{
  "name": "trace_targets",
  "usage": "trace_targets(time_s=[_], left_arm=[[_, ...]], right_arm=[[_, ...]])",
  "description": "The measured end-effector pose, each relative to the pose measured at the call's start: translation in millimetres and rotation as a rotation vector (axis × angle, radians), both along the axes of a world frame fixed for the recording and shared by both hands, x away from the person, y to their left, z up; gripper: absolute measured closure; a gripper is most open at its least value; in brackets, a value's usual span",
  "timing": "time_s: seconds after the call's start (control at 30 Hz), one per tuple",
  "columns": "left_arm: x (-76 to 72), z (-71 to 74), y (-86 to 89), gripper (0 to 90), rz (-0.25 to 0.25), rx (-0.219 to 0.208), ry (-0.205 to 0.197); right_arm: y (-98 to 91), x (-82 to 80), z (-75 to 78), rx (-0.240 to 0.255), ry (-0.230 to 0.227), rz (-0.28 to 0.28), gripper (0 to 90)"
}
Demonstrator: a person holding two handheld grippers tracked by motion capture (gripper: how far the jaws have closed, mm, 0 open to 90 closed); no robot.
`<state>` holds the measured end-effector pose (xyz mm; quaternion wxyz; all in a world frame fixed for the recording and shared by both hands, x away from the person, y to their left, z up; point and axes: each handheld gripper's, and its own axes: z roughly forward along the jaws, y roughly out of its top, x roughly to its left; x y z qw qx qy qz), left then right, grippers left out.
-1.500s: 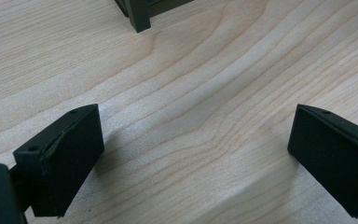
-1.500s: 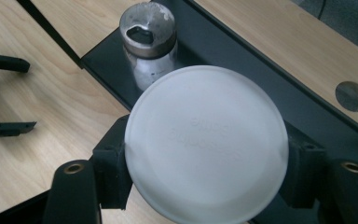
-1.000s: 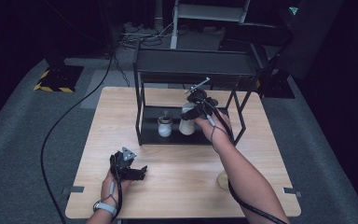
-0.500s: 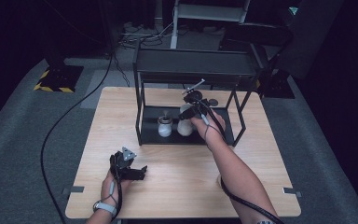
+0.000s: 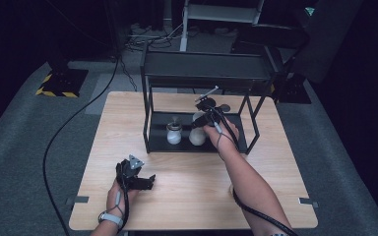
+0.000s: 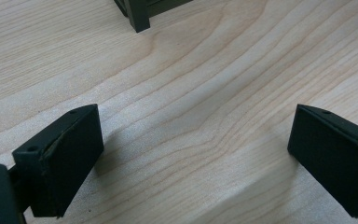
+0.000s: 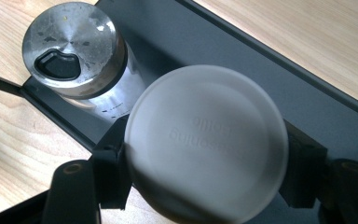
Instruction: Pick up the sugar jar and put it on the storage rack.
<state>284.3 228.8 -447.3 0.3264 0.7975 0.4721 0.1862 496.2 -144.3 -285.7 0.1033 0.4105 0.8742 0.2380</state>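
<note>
the right gripper (image 5: 200, 124) is clamped on a white bottle (image 7: 205, 142), one jaw on each side of it below the round cap. the bottle stands upright, its long axis is vertical and the cap points up toward the camera in the right gripper view. it is on the lower shelf of the black rack (image 5: 153, 101), which stands on the far half of the wooden table (image 5: 187, 196). in the high view the white bottle (image 5: 197, 137) is just to the right of a glass shaker (image 5: 173, 133) with a metal lid, near it but not touching as far as i can see. in the right gripper view the shaker (image 7: 72, 49) has a dark, bean-shaped opening in its lid.

compared with the earlier frames, the right gripper came lower and a little forward, so the bottle now sits down at the shelf beside the shaker. its jaws have just opened a very small amount, but the bottle is between them and they hold it.

the left gripper (image 5: 137, 178) rests on the near part of the table, in the same place as before, with its jaws wide apart and only bare wood between them.

on the white cap there is raised writing, seen upside down; i think it says "seasoning bottle", but it is faint and i am not sure.
</note>
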Motion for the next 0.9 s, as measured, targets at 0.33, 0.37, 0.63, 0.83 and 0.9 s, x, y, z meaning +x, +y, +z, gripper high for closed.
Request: trace_targets(time_s=[0.33, 0.37, 0.63, 0.83, 0.9], left_arm=[[0.0, 0.0, 0.0, 3.3, 0.000, 0.000, 0.000], [0.0, 0.1, -0.1, 3.3, 0.000, 0.001, 0.000], [0.5, 0.0, 0.0, 3.1, -0.001, 0.000, 0.000], [0.7, 0.0, -0.3, 2.9, -0.001, 0.002, 0.000], [0.8, 0.1, -0.3, 2.9, -0.001, 0.002, 0.001]], right_arm=[[-26.6, -35.4, 20.1, 0.068, -0.110, 0.034, 12.2], [-30.2, -40.1, 21.5, 0.070, -0.125, 0.042, 11.5], [-54.1, -67.7, 32.1, 0.093, -0.149, 0.051, 8.7], [-76.1, -91.3, 39.9, 0.091, -0.161, 0.059, 8.2], [-79.3, -94.1, 40.8, 0.090, -0.164, 0.061, 8.1]])
